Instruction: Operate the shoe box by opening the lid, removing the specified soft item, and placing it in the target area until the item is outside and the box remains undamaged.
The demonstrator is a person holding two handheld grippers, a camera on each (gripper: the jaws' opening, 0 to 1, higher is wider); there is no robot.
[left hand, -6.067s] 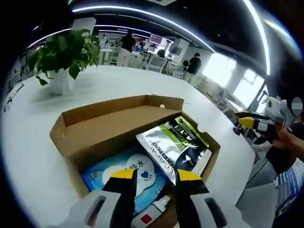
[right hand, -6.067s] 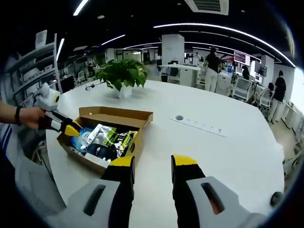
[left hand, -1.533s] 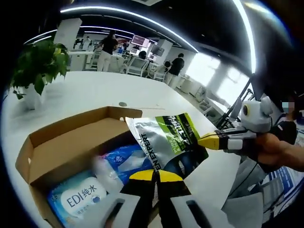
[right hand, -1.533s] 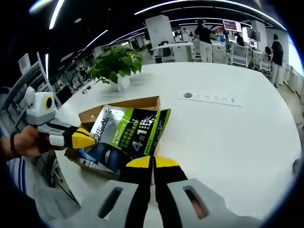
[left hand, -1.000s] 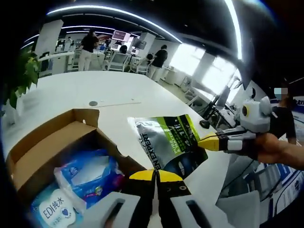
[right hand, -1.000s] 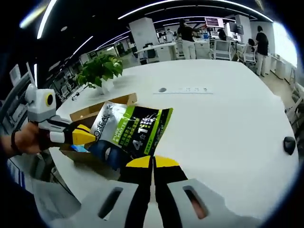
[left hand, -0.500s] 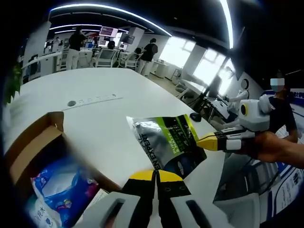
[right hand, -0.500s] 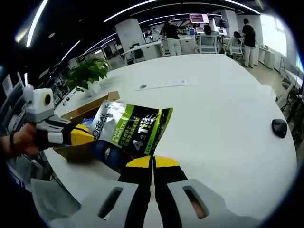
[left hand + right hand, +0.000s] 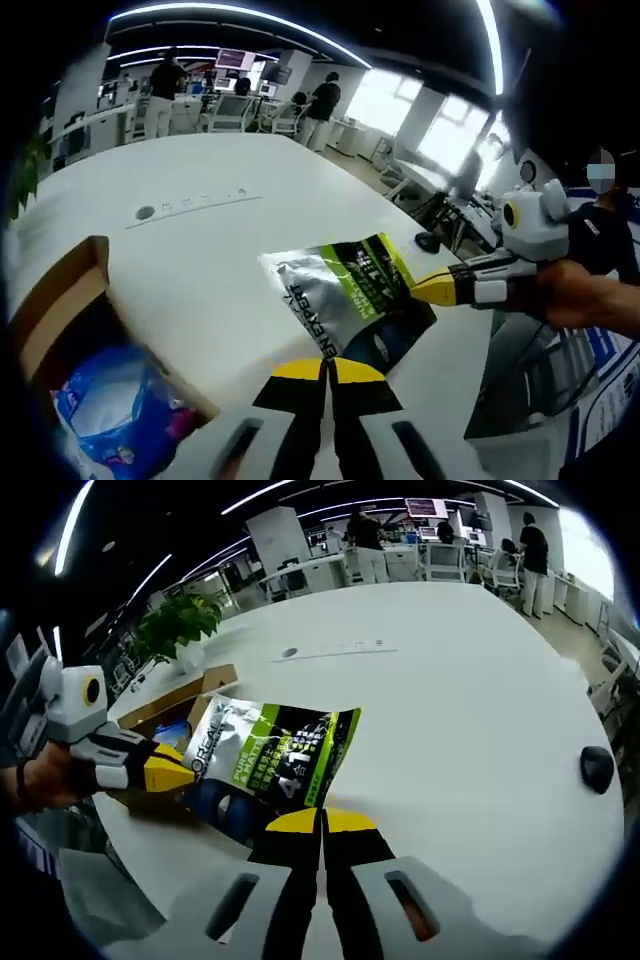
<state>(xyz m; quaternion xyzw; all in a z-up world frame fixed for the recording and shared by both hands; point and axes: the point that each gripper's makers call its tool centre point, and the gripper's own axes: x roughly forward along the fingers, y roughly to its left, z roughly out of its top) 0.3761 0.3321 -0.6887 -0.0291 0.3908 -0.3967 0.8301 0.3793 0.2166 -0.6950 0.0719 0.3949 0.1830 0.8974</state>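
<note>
A silver, green and black soft pouch [image 9: 345, 298] hangs over the white table, outside the cardboard shoe box [image 9: 62, 305]. In the left gripper view my left gripper [image 9: 326, 370] is shut on the pouch's near edge. My right gripper [image 9: 425, 288] comes in from the right and is shut on the pouch's side edge. In the right gripper view the pouch [image 9: 272, 754] is pinched at its near edge by my right gripper [image 9: 322, 822], and my left gripper [image 9: 180, 771] holds its left edge. The open box [image 9: 178, 706] lies behind the pouch, partly hidden.
A blue wipes pack [image 9: 98, 408] lies inside the box. A potted plant [image 9: 176, 626] stands beyond the box. A socket strip [image 9: 335, 650] is set in the white table [image 9: 460, 710]. A dark mouse [image 9: 597, 768] rests at the far right. People stand in the background.
Both grippers, open 6.1 s ago with the pouch in the box, have shut on it. Together they lifted it out and carried it sideways over the bare table, then a little lower.
</note>
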